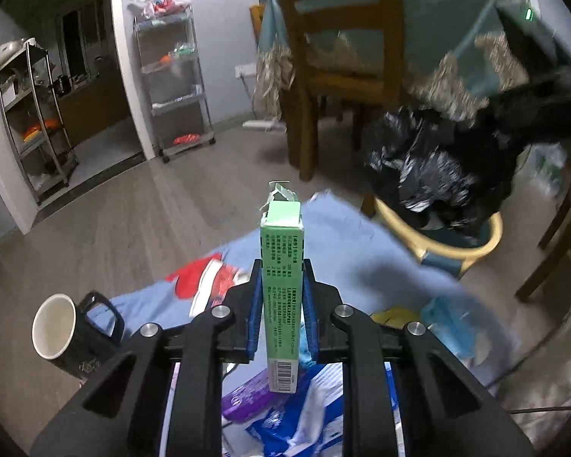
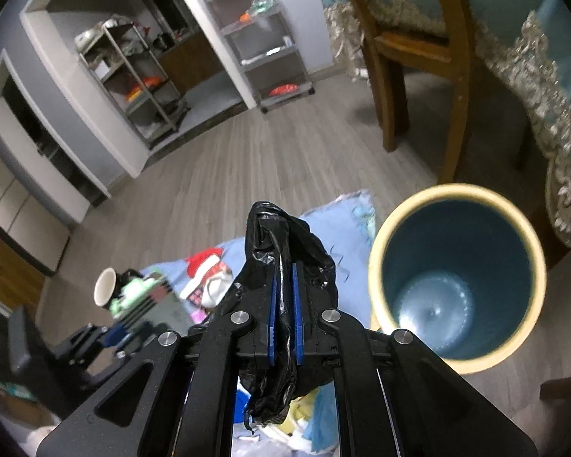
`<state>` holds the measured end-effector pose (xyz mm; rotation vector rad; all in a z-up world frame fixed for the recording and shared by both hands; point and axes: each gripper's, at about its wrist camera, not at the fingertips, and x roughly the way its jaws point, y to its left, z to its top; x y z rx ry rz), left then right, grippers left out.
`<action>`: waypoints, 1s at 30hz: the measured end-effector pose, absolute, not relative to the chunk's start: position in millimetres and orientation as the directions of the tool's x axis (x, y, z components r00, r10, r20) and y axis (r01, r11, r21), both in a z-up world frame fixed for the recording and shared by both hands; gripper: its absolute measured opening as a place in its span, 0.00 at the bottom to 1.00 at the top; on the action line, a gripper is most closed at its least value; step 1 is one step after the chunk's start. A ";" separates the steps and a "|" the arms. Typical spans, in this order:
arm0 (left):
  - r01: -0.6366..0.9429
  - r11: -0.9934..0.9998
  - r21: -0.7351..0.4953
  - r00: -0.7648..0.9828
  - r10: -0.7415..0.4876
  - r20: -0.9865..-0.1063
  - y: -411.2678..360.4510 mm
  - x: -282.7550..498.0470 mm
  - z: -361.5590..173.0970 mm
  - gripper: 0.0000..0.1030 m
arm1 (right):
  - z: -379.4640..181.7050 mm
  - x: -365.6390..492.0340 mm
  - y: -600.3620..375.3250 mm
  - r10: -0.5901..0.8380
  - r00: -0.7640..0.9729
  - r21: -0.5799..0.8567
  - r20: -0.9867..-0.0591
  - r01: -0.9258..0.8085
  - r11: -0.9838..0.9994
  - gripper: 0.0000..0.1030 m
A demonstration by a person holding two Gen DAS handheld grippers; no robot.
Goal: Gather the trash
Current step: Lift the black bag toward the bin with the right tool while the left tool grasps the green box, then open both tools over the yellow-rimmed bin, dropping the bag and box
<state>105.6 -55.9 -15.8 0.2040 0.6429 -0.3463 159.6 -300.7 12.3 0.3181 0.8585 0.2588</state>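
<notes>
L gripper [image 1: 281,297] clamped on green carton [image 1: 281,278] mid-body — light, stiff-ish, crushes easy, torn top. R gripper [image 2: 283,304] pinching black bag [image 2: 285,251] — thin, slippery; bin [image 2: 456,278] beside it.

Grey plank floor [image 1: 141,205], wooden chair [image 1: 338,57], metal shelving racks [image 1: 175,87].

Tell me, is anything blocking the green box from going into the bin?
Yes. In the left view, the crumpled black plastic bag held by the right tongs hangs over the mouth of the round blue bin with a yellow rim. The tall green cardboard box, gripped in the left tongs, has bare blue cloth before it.
</notes>
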 end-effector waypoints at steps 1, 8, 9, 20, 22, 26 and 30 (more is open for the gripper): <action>0.384 0.920 0.076 0.753 -0.264 -0.603 -58.5 102.5 -6.8 0.17 | 18.4 159.9 -309.1 0.335 0.646 0.370 -0.686 -0.087 0.925 0.08; 0.434 0.901 -0.011 0.736 -0.362 -0.572 -88.5 96.2 33.4 0.17 | 28.9 165.1 -370.0 0.227 0.700 0.342 -0.678 0.027 0.939 0.08; 0.447 0.894 -0.023 0.728 -0.378 -0.573 -97.0 99.0 37.6 0.17 | 27.7 166.5 -381.7 0.198 0.704 0.331 -0.682 0.056 0.942 0.08; 0.573 0.816 -0.074 0.581 -0.468 -0.666 -218.9 162.3 13.2 0.17 | -25.1 180.2 -454.2 0.063 0.633 0.307 -0.772 0.285 0.908 0.08; 0.580 0.812 -0.070 0.565 -0.463 -0.683 -237.8 174.2 3.1 0.17 | -37.0 183.9 -457.7 0.052 0.602 0.290 -0.797 0.305 0.907 0.08; 0.592 0.804 -0.051 0.554 -0.452 -0.699 -268.7 194.4 -12.0 0.17 | -51.4 184.0 -461.0 0.045 0.567 0.280 -0.823 0.334 0.900 0.08; 0.605 0.796 -0.024 0.556 -0.444 -0.702 -289.4 208.7 -18.7 0.18 | -51.5 185.9 -455.9 0.040 0.567 0.268 -0.822 0.324 0.907 0.08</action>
